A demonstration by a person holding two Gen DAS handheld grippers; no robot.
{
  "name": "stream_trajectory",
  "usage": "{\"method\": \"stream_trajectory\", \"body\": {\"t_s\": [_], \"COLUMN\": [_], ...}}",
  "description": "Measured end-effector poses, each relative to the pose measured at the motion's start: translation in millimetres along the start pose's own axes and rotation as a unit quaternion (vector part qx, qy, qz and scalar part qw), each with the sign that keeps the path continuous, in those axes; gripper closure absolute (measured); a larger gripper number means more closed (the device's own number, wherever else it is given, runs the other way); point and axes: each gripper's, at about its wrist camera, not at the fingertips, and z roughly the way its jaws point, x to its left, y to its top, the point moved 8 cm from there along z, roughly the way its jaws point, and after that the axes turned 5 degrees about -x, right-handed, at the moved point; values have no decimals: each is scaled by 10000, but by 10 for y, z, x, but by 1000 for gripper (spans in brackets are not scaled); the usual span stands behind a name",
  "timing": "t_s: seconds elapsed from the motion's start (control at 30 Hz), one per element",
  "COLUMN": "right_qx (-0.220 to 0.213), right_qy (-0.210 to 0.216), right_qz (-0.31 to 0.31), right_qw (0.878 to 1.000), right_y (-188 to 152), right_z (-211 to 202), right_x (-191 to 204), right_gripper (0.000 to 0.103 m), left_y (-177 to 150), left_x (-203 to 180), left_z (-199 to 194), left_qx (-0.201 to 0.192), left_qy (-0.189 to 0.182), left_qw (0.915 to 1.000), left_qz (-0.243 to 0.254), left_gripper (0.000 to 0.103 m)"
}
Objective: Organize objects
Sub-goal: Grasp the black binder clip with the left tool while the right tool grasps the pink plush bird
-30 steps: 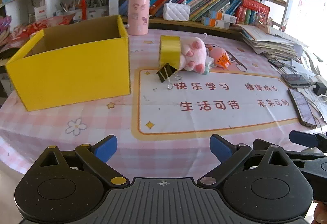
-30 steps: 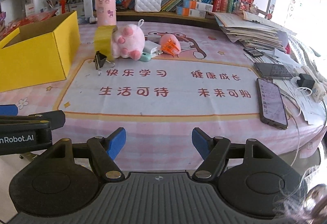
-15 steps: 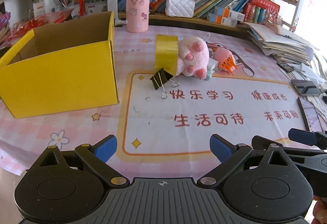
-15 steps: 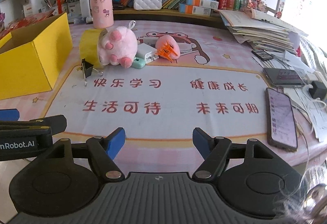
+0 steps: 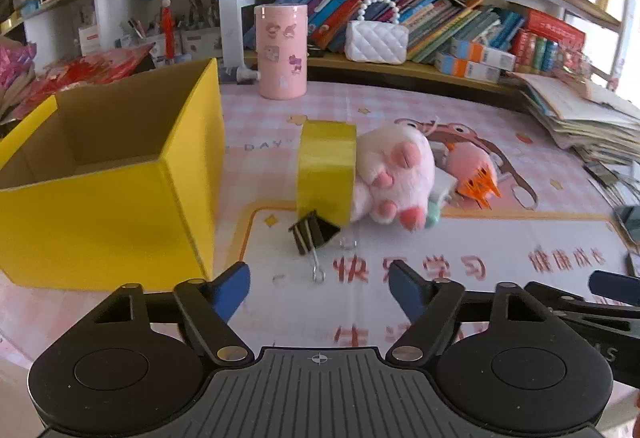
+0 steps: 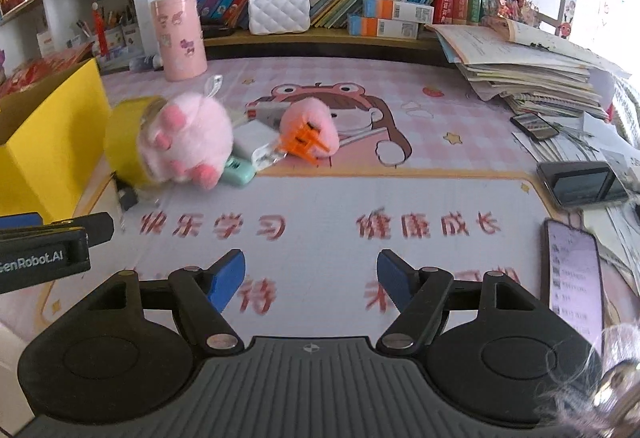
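Left gripper (image 5: 318, 288): mine, jaws spread wide, nothing in them, low centre of the left wrist frame.
Right gripper (image 6: 310, 276): wide apart too, empty, hovering over the printed mat.
Binder clip (image 5: 310, 234): dead ahead of my left gripper, just above it in frame, lying on the counter (image 5: 400, 302) against the foot of the tape roll. Small, rigid, light; wire handles look slippery, so I'd pinch the black body.
Tape roll (image 5: 326, 168): yellow, on edge, centre frame. Stiff ring, may roll; grip across the flat faces.
Plush paw (image 6: 186, 136): pink, leaning on the tape. Soft, squashy, forgiving anywhere.
Yellow box (image 5: 100, 206): open-topped, left of frame, just beside the pile; my guess for the drop.
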Motion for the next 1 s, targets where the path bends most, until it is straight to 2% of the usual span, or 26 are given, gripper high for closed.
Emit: {"method": "stream_trajectory", "body": {"t_s": [0.13,0.33,0.5,0.6,0.67,0.83,1.0], "right_qx": [-57,-85,-92,-110,-128,-176,-166], "right_qy": [64,194,282,352,392,441,460], "right_qz": [-25,-144,-204,-205,-196,-92,56], "right_qw": [10000,9997,9994,9991,9990,9988,9988], "right_y": [124,250,358,430,474,611,736], "right_z": [145,329,505,602,660,818,1039], "right_x": [-53,-100,-128,-127,-127,-131,-121], "right_gripper": [32,32,32,31,30,29,29], "left_y": [38,66,48,39,40,63,35], "left_x": [-31,8,30,13,-7,20,51], "left_z": [233,513,682,726,737,671,463], "left_qx": [44,125,280,308,316,322,357], "left_qy": [232,478,559,519,455,361,180], "left_qw": [9997,9979,9961,9959,9962,9960,9954], "left_qz": [-117,-431,-621,-673,-676,-757,-873], "left_gripper": [38,42,50,57,77,82,82]}}
